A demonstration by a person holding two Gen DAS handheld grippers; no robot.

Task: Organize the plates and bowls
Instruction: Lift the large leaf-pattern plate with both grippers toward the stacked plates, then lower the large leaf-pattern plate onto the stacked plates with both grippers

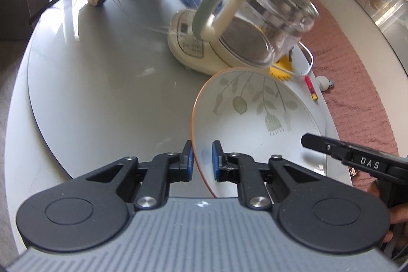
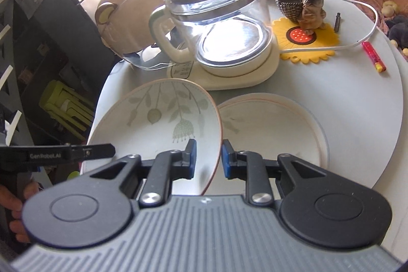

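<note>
Both my grippers clamped one glossy floral bowl's (image 2: 163,124) thin rim, left gripper (image 1: 202,159) and right gripper (image 2: 206,157) on opposite edges, bowl tilted above the round table (image 1: 102,83); bare tabletop lay leftward, a plate (image 2: 275,129) just right.

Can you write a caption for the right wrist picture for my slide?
Right claw and left claw lift a leaf-patterned bowl by its rim beside a plate and glass kettle.
</note>
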